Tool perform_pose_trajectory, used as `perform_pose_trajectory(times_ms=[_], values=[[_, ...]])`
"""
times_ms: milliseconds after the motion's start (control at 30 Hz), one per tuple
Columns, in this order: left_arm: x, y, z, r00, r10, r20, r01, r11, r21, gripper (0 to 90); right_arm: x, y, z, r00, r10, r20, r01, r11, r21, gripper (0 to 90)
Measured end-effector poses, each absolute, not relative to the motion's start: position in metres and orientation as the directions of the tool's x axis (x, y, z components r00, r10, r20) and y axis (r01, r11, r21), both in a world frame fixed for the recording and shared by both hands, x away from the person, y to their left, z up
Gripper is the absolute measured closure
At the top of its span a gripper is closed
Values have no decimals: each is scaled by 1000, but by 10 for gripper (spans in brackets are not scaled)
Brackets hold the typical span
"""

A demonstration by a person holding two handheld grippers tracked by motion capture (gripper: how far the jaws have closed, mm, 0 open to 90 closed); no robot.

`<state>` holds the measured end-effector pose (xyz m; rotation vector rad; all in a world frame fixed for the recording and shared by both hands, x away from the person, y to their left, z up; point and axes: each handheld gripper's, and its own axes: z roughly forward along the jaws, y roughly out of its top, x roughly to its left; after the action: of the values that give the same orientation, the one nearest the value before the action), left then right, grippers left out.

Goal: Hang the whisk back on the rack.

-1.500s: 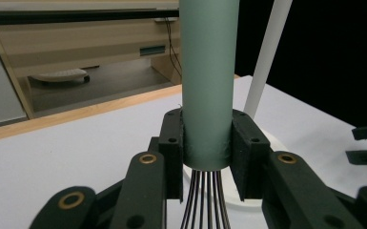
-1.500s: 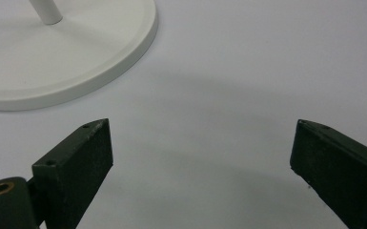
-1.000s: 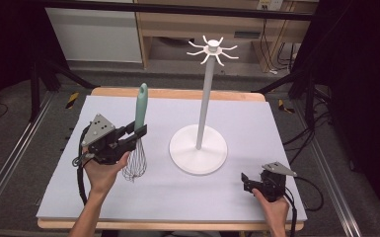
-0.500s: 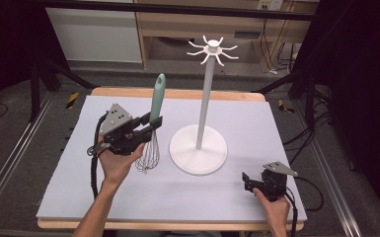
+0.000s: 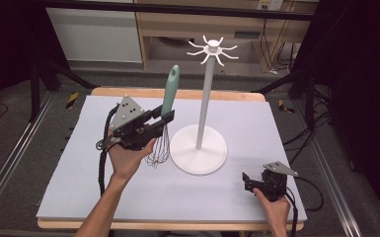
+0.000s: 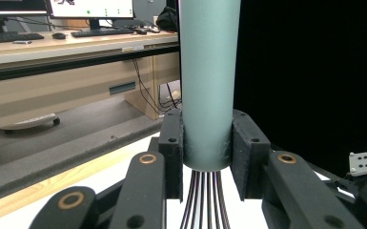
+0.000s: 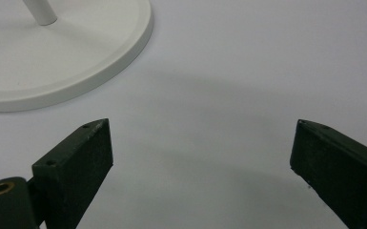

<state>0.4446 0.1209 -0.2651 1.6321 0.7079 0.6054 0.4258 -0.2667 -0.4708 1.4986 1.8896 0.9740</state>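
Two grippers are over the table (image 5: 79,197). One hand holds the left gripper (image 5: 162,121) up above the grey mat. Its jaws are squeezed tight on the whisk (image 5: 165,118), right at the bottom of the green handle. In the left gripper view, a black pad (image 6: 171,157) presses on each side of the handle, and thin wires come out just below. The whisk stands nearly straight up, handle on top, wire end hanging down close to the mat. It is just beside the white stand (image 5: 200,148), near its round base. The right gripper (image 5: 249,182) sits low at the front corner, well apart from the whisk. Its jaws are spread wide with nothing between them.
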Motion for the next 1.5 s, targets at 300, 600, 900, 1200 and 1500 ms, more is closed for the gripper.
perform_pose_trajectory(times_ms=[300,600,900,1200,1500], values=[[443,114,-262,690,724,9,113,-120,986,686,426,-266,-471,-238,971,27,588,122,799,75],[443,104,-254,699,715,18,102,-124,987,686,426,-267,-471,-237,971,27,587,121,800,75],[445,94,-252,710,704,26,100,-136,986,685,426,-267,-471,-236,971,28,588,120,800,75],[448,85,-246,711,702,35,95,-145,985,686,427,-267,-471,-236,971,29,586,118,801,75],[450,81,-244,710,704,36,98,-150,984,685,427,-267,-471,-239,971,29,586,120,802,75]])
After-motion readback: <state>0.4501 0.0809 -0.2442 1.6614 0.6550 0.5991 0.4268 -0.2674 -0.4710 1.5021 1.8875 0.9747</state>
